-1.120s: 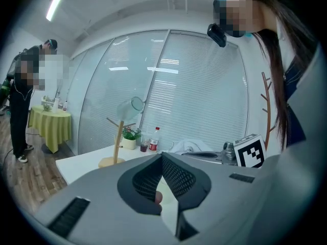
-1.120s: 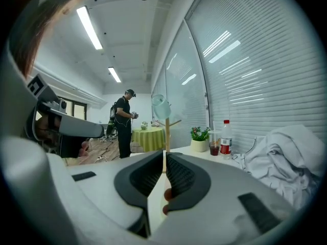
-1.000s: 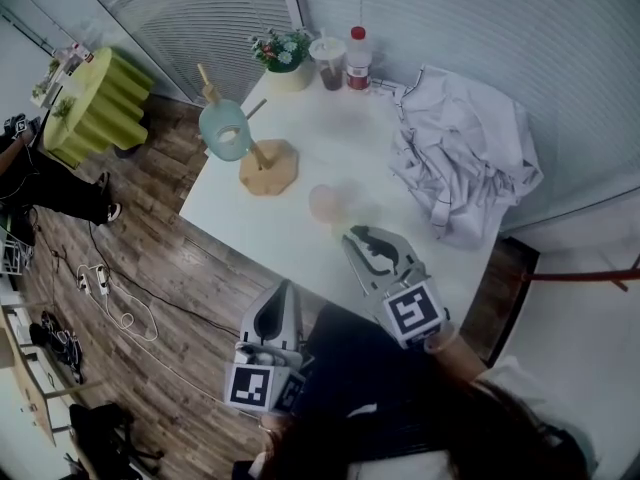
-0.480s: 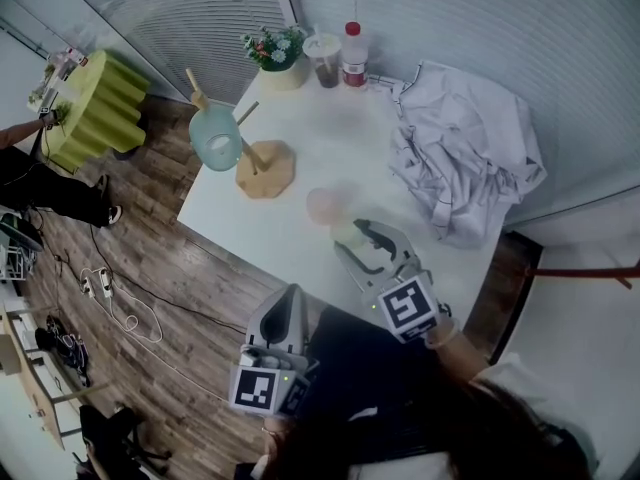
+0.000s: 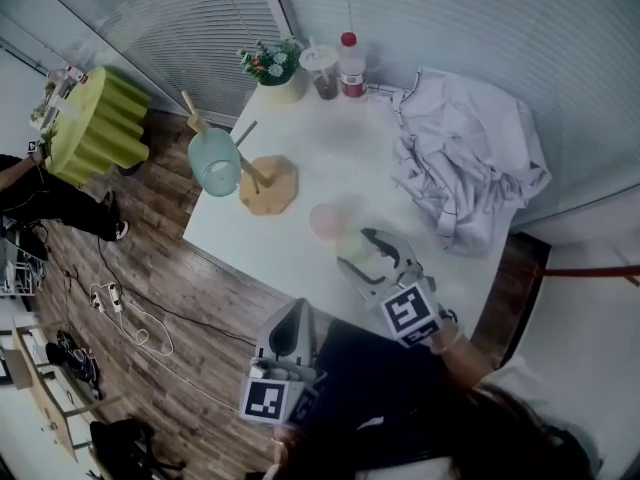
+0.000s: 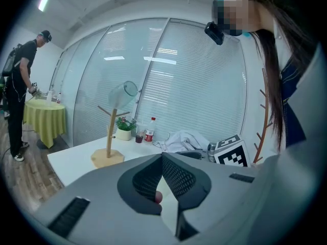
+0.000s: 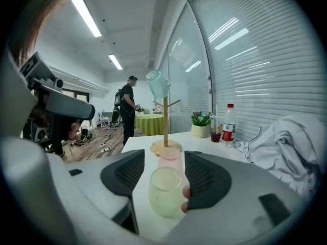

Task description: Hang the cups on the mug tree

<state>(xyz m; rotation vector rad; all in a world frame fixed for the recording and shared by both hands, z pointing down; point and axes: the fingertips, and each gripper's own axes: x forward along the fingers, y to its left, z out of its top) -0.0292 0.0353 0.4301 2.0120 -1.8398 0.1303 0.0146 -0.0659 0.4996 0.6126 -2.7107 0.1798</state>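
Note:
A wooden mug tree (image 5: 262, 176) stands near the white table's left edge, and a teal cup (image 5: 215, 161) hangs on one of its pegs. A pink cup (image 5: 328, 220) stands on the table in front of it. A pale green cup (image 7: 165, 190) stands just nearer to me. My right gripper (image 7: 158, 176) has just been opening, and the pale green cup is between its jaws. The left pad is clear of the cup and the right pad is beside its handle. My left gripper (image 5: 285, 330) hangs shut off the table's near edge, holding nothing.
A crumpled white garment (image 5: 470, 163) covers the table's right side. A flower pot (image 5: 272, 68), a drink cup (image 5: 322, 68) and a bottle (image 5: 350, 60) stand at the far edge. A green covered table (image 5: 95, 113), a person and floor cables are off to the left.
My right gripper's jaws have spread apart and come down around the pale green cup. The left gripper has stayed about where it was.

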